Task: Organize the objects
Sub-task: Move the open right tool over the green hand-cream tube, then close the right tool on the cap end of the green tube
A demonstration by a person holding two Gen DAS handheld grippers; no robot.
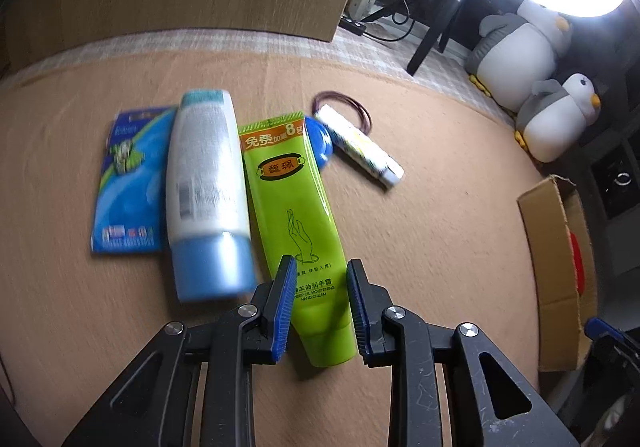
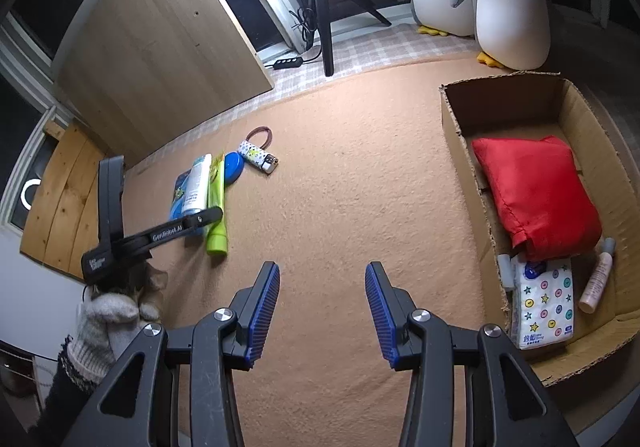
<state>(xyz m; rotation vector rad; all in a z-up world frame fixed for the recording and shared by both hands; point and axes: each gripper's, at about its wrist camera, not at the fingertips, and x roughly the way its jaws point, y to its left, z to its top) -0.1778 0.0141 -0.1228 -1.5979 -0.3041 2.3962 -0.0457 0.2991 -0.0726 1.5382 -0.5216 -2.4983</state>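
A green hand-cream tube (image 1: 298,219) lies on the tan carpet beside a white bottle with a blue cap (image 1: 206,191), a blue packet (image 1: 126,183), a blue round lid (image 1: 320,141), a patterned lighter (image 1: 362,145) and a dark hair tie (image 1: 344,107). My left gripper (image 1: 320,303) is open, its blue pads on either side of the tube's lower end, just above it. My right gripper (image 2: 322,307) is open and empty over bare carpet. The same cluster shows in the right wrist view, with the tube (image 2: 217,207) and the left gripper's arm (image 2: 160,235) over it.
A cardboard box (image 2: 452,119) stands at the right, holding a red pouch (image 2: 536,195), a tissue pack (image 2: 544,303) and a small pink bottle (image 2: 596,283). Two plush penguins (image 2: 508,3), a tripod (image 2: 324,15) and a wooden panel (image 2: 160,35) stand at the back.
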